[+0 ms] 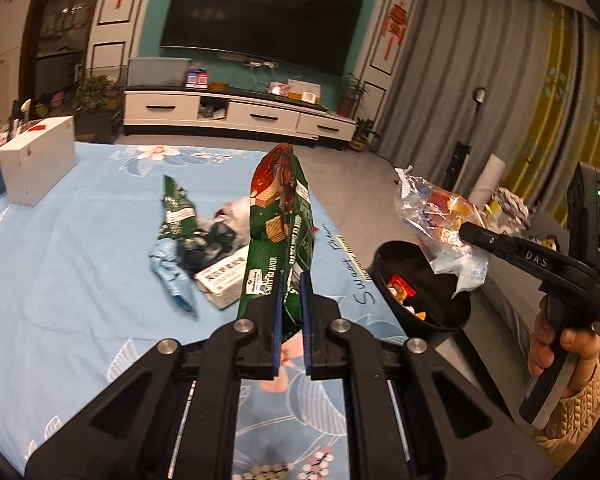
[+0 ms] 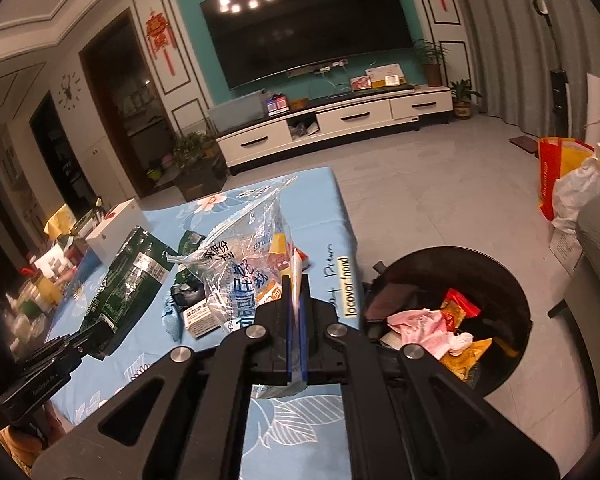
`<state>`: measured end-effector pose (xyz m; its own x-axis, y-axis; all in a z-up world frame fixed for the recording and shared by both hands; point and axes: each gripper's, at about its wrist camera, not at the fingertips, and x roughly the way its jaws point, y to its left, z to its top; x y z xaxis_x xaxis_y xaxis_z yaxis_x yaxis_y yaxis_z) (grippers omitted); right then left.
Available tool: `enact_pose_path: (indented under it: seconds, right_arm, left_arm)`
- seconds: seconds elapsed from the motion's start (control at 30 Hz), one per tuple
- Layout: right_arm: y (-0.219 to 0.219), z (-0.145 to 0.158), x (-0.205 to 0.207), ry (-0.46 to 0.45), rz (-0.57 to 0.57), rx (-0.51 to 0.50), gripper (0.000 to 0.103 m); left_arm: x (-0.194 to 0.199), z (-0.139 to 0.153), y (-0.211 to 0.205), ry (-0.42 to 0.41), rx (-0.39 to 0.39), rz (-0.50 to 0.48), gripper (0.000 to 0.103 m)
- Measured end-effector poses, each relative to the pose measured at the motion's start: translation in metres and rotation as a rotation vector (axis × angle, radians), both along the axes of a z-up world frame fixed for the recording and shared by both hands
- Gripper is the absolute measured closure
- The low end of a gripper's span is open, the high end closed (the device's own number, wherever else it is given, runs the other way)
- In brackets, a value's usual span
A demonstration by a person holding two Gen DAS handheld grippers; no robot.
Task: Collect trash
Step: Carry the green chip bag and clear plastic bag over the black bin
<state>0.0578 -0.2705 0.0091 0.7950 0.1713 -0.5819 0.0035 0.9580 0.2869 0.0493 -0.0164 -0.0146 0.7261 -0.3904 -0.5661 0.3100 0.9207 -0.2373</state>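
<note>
**Trash wrappers gripped in both of your grippers**

Your left gripper (image 1: pixel 291 280) is clamped on a tall green foil wafer bag (image 1: pixel 278 220), held upright over the light-blue floral tablecloth (image 1: pixel 80 280). Your right gripper (image 2: pixel 299 284) pinches a crinkled clear plastic bag (image 2: pixel 240 264) beside the round black trash bin (image 2: pixel 516 300). More wrappers lie between them: a small white carton (image 1: pixel 222 278), a torn green packet (image 1: pixel 176 210).

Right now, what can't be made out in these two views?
- Bin bottom: both views, covered by trash.
- Blue wrapper: left view, motion-blurred.
- White box text: both views, too small.
- Clear bag contents: right view, hidden behind print and glare.
</note>
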Motion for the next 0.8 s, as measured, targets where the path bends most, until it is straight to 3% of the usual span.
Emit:
enact_pose_path:
  seconds: [0.5, 0.8]
  right_arm:
    - [-0.054, -0.021, -0.016, 0.021, -0.151, -0.012, 0.099]
    - [-0.088, -0.040, -0.015, 0.036, -0.265, -0.044, 0.099]
  left_arm:
    - [0.023, -0.009, -0.087, 0.009, 0.084, -0.161, 0.094]
    - [0.060, -0.030, -0.126, 0.119, 0.012, -0.288, 0.094]
